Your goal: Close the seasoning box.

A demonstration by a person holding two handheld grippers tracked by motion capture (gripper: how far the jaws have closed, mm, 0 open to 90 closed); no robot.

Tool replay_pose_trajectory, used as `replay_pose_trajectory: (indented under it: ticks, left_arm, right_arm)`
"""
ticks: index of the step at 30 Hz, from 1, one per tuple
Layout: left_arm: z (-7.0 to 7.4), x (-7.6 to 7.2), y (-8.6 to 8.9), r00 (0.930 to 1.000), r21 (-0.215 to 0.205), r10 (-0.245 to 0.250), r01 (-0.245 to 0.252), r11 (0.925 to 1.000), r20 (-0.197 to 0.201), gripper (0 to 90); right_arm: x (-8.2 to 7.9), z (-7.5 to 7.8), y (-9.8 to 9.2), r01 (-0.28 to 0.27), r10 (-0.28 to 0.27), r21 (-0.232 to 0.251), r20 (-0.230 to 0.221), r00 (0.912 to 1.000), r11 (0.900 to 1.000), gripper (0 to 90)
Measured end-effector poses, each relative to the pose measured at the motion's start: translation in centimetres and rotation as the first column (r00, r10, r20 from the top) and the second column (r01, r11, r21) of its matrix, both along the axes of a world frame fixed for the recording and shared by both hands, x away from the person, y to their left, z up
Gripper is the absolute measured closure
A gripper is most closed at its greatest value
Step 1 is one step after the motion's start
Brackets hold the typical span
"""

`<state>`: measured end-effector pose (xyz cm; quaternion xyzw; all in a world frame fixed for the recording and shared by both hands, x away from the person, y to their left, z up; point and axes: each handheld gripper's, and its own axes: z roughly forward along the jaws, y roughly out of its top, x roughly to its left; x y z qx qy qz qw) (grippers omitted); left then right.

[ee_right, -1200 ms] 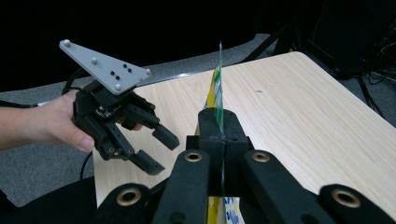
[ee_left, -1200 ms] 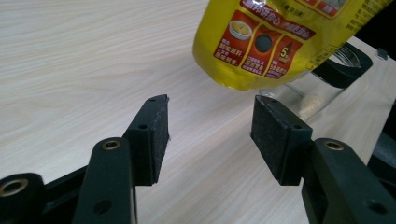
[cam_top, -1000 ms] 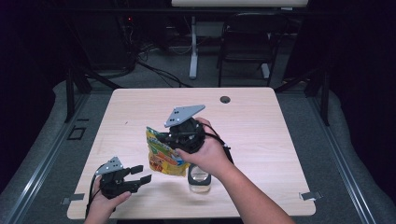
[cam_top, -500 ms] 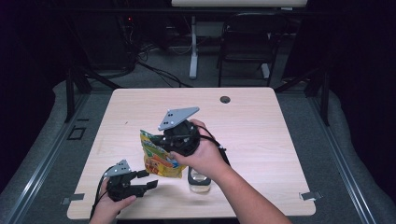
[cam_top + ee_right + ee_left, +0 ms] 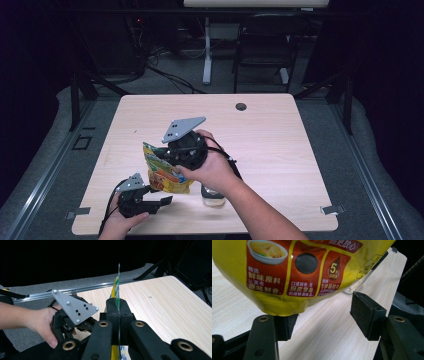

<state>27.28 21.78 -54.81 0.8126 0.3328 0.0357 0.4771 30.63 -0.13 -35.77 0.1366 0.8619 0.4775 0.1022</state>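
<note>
A yellow snack pouch (image 5: pixel 165 170) with red panels hangs above the table's front left. My right gripper (image 5: pixel 182 150) is shut on its upper edge. In the right gripper view the two jaws meet on the thin pouch edge (image 5: pixel 117 286), so the right gripper (image 5: pixel 118 303) grips it edge-on. My left gripper (image 5: pixel 161 196) sits low at the front left, open, its jaws pointing at the pouch's bottom. In the left gripper view the pouch (image 5: pixel 299 272) hangs just above my left gripper (image 5: pixel 324 315); its bottom corner overlaps the left pad, while the right pad (image 5: pixel 367 315) stands clear.
A clear glass jar (image 5: pixel 212 195) stands on the wooden table (image 5: pixel 280 145) under my right wrist, its rim (image 5: pixel 352 288) just behind the pouch. A dark cable hole (image 5: pixel 241 106) lies at the far edge. Chair and desk legs stand beyond the table.
The right gripper has drifted slightly left and nearer with the pouch. The left gripper has edged right, closing in under the pouch's bottom.
</note>
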Motion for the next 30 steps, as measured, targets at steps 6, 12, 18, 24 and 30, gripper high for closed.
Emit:
replay_pose_trajectory:
  ticks: [6,12,18,24,30]
  left_arm:
    - [0.2,-0.1,0.1,1.0,-0.007,0.008,-0.008,1.0,0.003,40.2]
    - [0.3,-0.1,0.2,0.9998,-0.006,0.019,-0.019,0.9998,0.002,41.1]
    - [0.4,-0.1,0.3,0.9997,-0.002,0.023,-0.023,0.9997,0.003,42.0]
    - [0.4,-0.1,0.4,0.9997,-0.009,0.025,-0.025,0.9997,0.0,44.3]
    - [0.5,-0.2,0.6,0.9996,-0.014,0.029,-0.029,0.9995,0.0,47.6]
  right_arm:
    - [-0.1,-0.2,0.1,-0.003,0.003,-0.006,-0.001,1.0,1.0,90.0]
    - [0.0,-0.3,0.0,-0.008,0.008,0.0,-0.004,1.0,1.0,90.0]
    - [0.2,-0.4,-0.3,-0.002,0.002,0.004,-0.001,1.0,1.0,90.0]
    - [0.3,-0.6,-0.8,0.002,-0.002,0.009,-0.007,1.0,1.0,90.0]
    - [0.4,-0.7,-1.2,0.003,-0.003,-0.006,-0.001,1.0,1.0,90.0]
